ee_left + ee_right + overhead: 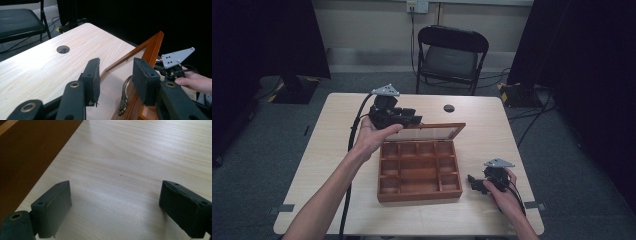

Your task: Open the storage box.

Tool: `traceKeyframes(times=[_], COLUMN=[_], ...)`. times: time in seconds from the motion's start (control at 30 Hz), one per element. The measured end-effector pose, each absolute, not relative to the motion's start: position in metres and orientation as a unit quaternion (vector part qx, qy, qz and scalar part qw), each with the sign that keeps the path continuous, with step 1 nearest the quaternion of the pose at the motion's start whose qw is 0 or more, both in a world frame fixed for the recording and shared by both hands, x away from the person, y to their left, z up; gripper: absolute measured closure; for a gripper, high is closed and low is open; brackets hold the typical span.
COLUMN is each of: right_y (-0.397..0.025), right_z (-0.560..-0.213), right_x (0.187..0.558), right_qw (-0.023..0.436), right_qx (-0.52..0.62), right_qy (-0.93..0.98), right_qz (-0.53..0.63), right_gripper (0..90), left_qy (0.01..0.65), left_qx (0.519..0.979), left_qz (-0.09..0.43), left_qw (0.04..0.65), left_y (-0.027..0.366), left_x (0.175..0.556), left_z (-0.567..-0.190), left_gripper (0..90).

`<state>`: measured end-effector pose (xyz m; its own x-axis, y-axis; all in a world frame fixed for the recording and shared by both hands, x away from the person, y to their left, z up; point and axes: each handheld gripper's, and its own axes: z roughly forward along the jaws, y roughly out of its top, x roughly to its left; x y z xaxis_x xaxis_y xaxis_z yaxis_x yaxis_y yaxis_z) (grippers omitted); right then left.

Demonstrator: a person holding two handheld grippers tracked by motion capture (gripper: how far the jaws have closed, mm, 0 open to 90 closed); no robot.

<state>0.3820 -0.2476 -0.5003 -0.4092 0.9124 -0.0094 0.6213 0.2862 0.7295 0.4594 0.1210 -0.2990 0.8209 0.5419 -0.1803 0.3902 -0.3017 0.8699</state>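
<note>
Lid (432, 132) of the wooden compartment box (419, 171) stood raised at twelve o'clock, my left gripper (115, 76) spread astride its edge. Compartments looked empty. My right gripper (115, 207) rested spread at three o'clock; closing or filling remained, I judged.

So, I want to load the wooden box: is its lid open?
Open. The lid stands raised behind the box's exposed compartments, with the left tongs at its edge.
</note>
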Motion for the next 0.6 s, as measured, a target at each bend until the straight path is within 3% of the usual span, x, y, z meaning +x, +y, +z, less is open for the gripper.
traceKeyframes(times=[0.6], right_y=[-0.2476], right_z=[-0.5003], right_x=[0.3820], right_qw=[0.220], right_qx=[0.497], right_qy=[0.772], right_qz=[0.331], right_gripper=[10.0], left_qy=[0.291], left_qx=[0.803], left_qz=[0.073], left_qw=[0.515], left_y=[0.1205], left_x=[0.4600], left_z=[-0.2983], left_gripper=[57.5])
